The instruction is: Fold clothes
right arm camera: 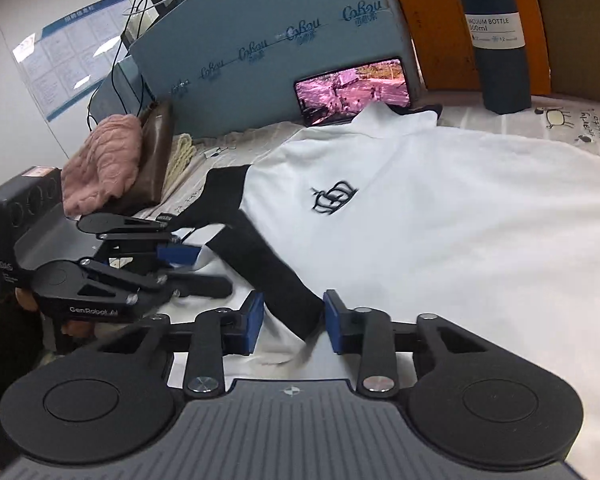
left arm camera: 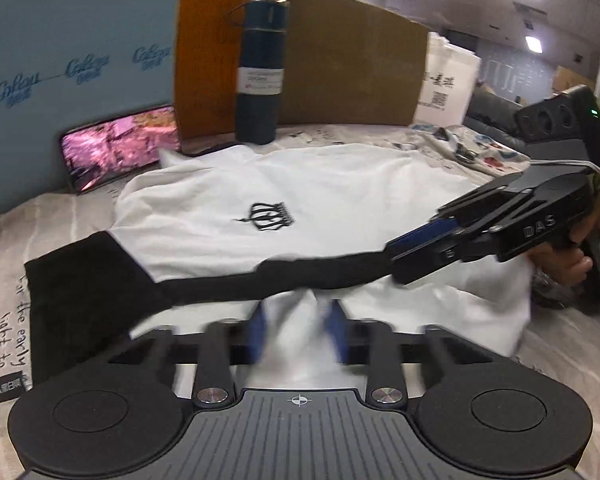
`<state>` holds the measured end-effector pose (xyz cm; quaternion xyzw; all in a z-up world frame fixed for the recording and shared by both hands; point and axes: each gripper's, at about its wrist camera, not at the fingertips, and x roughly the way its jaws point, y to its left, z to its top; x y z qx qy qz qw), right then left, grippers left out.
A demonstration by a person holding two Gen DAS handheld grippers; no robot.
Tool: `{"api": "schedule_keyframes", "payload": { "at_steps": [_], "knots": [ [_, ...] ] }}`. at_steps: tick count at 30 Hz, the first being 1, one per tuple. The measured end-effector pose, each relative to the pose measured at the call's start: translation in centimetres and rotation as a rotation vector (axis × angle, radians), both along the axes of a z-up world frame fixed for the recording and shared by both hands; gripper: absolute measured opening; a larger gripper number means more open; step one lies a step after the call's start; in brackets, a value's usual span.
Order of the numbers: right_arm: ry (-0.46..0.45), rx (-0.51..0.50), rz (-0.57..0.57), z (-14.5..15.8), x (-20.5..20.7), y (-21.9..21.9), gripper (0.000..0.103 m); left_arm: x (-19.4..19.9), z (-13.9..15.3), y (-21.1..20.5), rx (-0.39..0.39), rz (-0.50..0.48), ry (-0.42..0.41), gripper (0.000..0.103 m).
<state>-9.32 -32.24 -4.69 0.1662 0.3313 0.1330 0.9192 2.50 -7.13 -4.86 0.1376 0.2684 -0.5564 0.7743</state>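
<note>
While white shirt (left arm camera: 340,200) is lying spread on bed sheet (left arm camera: 40,220) before dark bottle (left arm camera: 260,72) and phone (left arm camera: 120,148), you are pinching its black-trimmed hem: left tool (left arm camera: 298,330) is gripping bunched white cloth, right tool (right arm camera: 290,320) is holding black band (right arm camera: 276,272), pads just touching it.

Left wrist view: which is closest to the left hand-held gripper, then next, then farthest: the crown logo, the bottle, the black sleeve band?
From the left hand-held gripper:
1. Black sleeve band, just ahead of its fingertips.
2. Crown logo, further up the white shirt.
3. Bottle, standing at the back by the cardboard.
</note>
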Motion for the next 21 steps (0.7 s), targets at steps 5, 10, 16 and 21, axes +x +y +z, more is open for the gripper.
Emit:
{"api": "schedule_keyframes", "payload": {
  "at_steps": [5,10,16,21],
  "knots": [
    [-0.124,0.058,0.034,1.3,-3.3,1.2,0.010,-2.4,1.8,2.5,-0.136,-0.005,-0.039,0.008],
    [-0.264,0.084,0.099,4.0,-8.6,2.7,0.008,-5.7,4.5,6.9,-0.347,-0.113,-0.030,0.005],
    [-0.289,0.072,0.198,4.6,-13.8,5.2,0.008,-10.2,4.4,10.4,-0.393,-0.229,0.029,0.005],
    [-0.215,0.100,0.265,2.8,-15.9,7.0,0.008,-12.3,2.7,11.9,-0.325,-0.274,0.130,0.005]
  ]
}}
